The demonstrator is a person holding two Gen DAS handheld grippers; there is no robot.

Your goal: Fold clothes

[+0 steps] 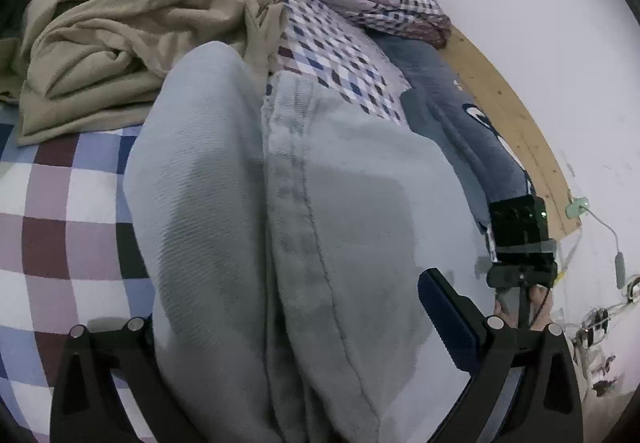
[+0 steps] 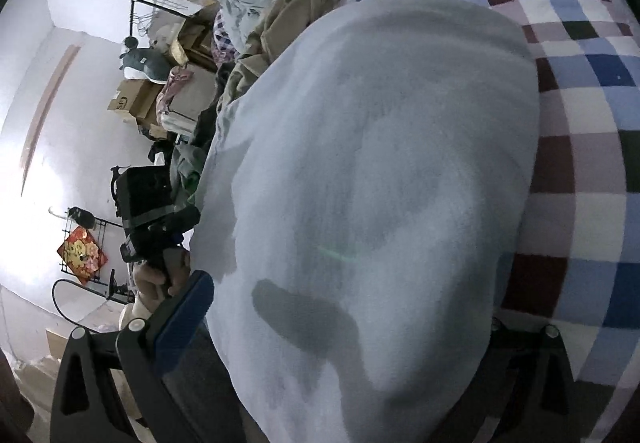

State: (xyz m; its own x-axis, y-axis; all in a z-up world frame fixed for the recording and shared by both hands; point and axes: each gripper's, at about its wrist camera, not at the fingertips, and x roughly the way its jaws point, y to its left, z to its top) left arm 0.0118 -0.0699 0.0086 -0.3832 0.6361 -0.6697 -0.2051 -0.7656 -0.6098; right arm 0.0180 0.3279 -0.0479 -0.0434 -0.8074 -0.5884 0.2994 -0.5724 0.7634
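My left gripper (image 1: 280, 343) and right gripper (image 2: 320, 343) each stand wide with the pale grey garment (image 1: 320, 223) bunched between; whether they pinch it, I cannot tell. It lies near on the checked bedspread (image 1: 60, 203), tan clothes (image 1: 120, 43) beyond. I should lift both ends evenly, keeping the seam (image 1: 312, 211) straight.

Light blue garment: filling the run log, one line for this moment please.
phase: folding | light blue garment on checkered bed | left gripper: open | right gripper: open

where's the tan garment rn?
Left wrist view, upper left: the tan garment lies crumpled on the checkered bedsheet, just beyond the light grey garment draped over the left gripper.
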